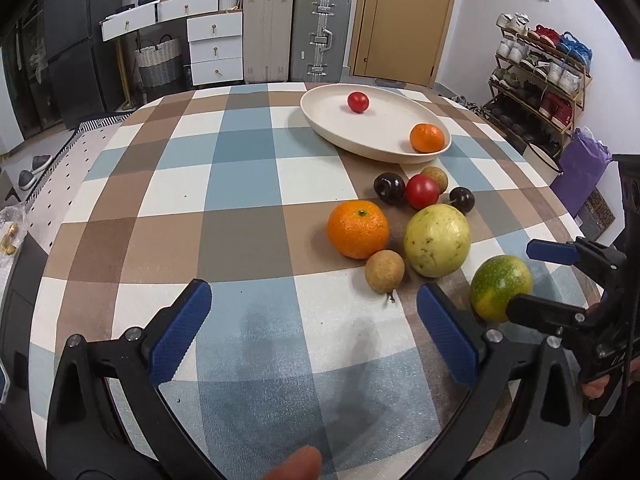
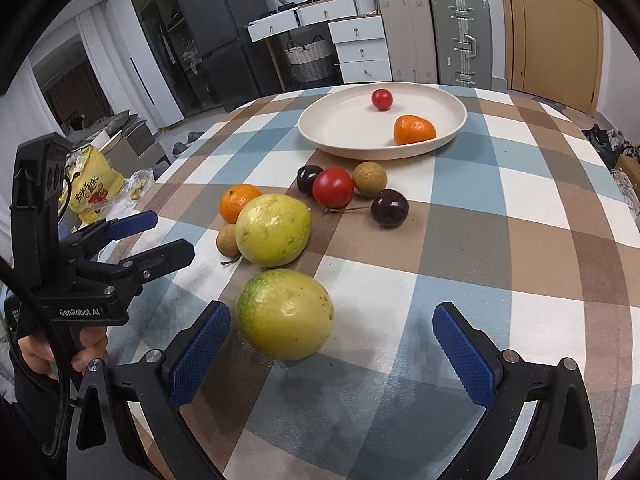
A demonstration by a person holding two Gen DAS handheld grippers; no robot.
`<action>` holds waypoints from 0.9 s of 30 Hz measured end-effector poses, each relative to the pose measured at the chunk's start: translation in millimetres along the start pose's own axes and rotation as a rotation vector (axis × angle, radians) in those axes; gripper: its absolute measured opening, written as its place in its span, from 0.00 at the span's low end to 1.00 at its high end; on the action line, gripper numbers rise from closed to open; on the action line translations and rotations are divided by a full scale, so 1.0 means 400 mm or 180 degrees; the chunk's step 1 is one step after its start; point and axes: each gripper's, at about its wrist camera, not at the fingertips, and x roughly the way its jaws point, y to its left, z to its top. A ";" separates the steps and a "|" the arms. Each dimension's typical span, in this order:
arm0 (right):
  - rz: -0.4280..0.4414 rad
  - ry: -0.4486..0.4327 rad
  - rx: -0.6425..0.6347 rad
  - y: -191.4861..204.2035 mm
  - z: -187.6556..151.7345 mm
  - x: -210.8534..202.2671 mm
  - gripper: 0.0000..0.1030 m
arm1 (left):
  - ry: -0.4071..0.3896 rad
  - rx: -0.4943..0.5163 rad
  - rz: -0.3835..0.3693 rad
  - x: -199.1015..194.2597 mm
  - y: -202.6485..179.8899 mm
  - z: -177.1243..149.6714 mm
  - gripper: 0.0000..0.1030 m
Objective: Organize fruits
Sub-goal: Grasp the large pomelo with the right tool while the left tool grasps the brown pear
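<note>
Currently:
left gripper (image 1: 314, 332): jaws wide apart, empty, over bare tablecloth (image 1: 240, 184)
right gripper (image 2: 332, 346): jaws wide apart, green-yellow fruit (image 2: 285, 314) just ahead, untouched
plate (image 2: 340, 128): small tomato (image 2: 382, 99) and mandarin (image 2: 414, 130) inside
remaining fruit: clustered near plate's front rim, on cloth

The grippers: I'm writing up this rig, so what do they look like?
Both are alike. The left gripper and right gripper have black plastic frames with silver screws and two fingers faced with blue textured pads. The left one, seen from the right wrist view, carries white "GenRobot.AI" lettering and a black cable. No sleeves show clearly.
</note>
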 end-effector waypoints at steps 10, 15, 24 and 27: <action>0.0041 0.0023 -0.0142 0.027 -0.003 0.016 0.91 | 0.0074 0.0001 -0.0005 0.025 0.000 -0.007 0.99; 0.0059 0.0049 -0.0189 0.033 -0.004 0.025 0.77 | 0.0111 -0.0018 0.0002 0.035 0.000 -0.007 0.99; 0.0305 0.0024 -0.0280 0.045 -0.012 0.016 0.53 | 0.0160 -0.0021 0.0024 0.057 -0.012 0.004 0.99; 0.0354 -0.0024 -0.0260 0.040 -0.013 0.007 0.53 | 0.0192 -0.0054 0.0043 0.067 -0.016 0.007 0.99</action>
